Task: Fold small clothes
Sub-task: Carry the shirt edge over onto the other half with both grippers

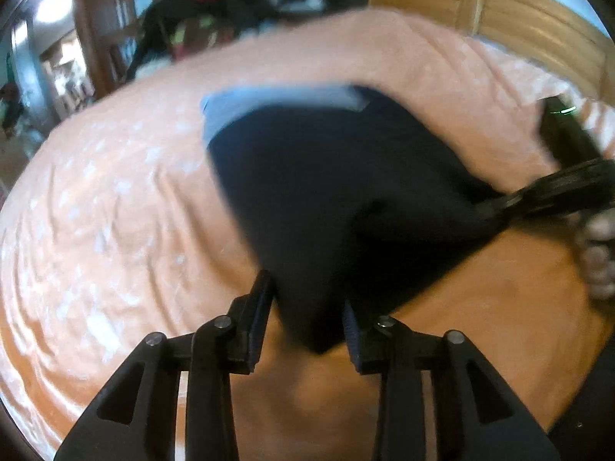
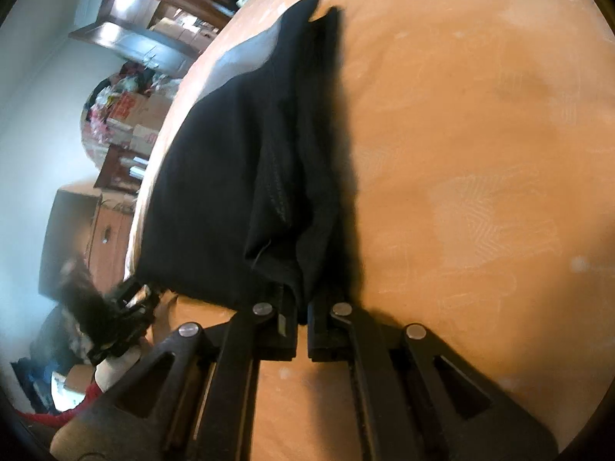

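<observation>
Garment [image 1: 326, 192]: small, black, with a pale blue-grey band along its far edge, held up over a peach bedspread [image 1: 115, 211]. Left gripper [image 1: 307, 315]: fingers spread, a hanging corner of the cloth between them; whether they touch it cannot be told. Right gripper [image 2: 303, 322]: fingers pressed nearly together, pinching a bunched edge of the garment. Wooden headboard [image 1: 519, 27] behind the bed; both views motion-blurred.
</observation>
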A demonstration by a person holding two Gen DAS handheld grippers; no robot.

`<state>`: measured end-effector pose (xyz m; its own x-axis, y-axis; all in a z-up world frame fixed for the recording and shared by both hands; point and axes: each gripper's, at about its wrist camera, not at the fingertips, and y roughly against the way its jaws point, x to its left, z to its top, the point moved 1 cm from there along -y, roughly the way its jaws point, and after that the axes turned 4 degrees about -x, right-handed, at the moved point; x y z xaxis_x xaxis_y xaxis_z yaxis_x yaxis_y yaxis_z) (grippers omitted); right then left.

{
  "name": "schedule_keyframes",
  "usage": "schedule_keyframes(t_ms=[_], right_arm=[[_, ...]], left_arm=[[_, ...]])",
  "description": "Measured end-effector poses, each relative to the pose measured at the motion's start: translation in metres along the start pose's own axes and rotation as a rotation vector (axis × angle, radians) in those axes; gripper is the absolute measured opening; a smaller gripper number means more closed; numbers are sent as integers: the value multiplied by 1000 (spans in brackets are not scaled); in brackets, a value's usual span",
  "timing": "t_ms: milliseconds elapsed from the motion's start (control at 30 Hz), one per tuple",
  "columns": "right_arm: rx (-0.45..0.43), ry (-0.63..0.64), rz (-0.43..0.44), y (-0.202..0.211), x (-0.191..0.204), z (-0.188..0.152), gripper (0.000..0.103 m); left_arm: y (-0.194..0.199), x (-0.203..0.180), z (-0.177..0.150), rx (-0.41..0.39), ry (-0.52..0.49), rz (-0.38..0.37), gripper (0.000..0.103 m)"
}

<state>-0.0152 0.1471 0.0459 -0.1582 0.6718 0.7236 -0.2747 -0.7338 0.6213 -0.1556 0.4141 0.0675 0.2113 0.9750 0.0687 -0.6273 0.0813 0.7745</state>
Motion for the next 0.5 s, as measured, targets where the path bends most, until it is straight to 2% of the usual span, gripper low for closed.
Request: schedule_keyframes(t_ms=[67,133,167,200,233,333,367,433,500], right_arm=[[8,-5,7,0,-6,-1,0],[13,5,10,0,-8,-1,0],[13,0,25,1,-11,-2,0],[11,0,32,1,-12,-2,0],[7,4,36,2,-13,-3,0],[-5,-1,51,3,-18,-6,0],[-7,-2,53,4,-20,-7,0],[-6,-3,56,6,-22,-7,0],[-8,-8,63,9,-26,-9,0]], left_arm=[[1,24,-18,0,63,-112,45],[14,27,-23,-1,51,-138,47],[24,28,-26,-12,54,-144,40],[34,30,-27,-21,66,-145,28],[44,32,-28,-35,77,-152,22],[92,42,-12,-196,140,-193,20],[100,43,-6,-227,142,-193,20],[97,35,14,-277,111,-188,20],[63,15,26,-227,33,-149,23]])
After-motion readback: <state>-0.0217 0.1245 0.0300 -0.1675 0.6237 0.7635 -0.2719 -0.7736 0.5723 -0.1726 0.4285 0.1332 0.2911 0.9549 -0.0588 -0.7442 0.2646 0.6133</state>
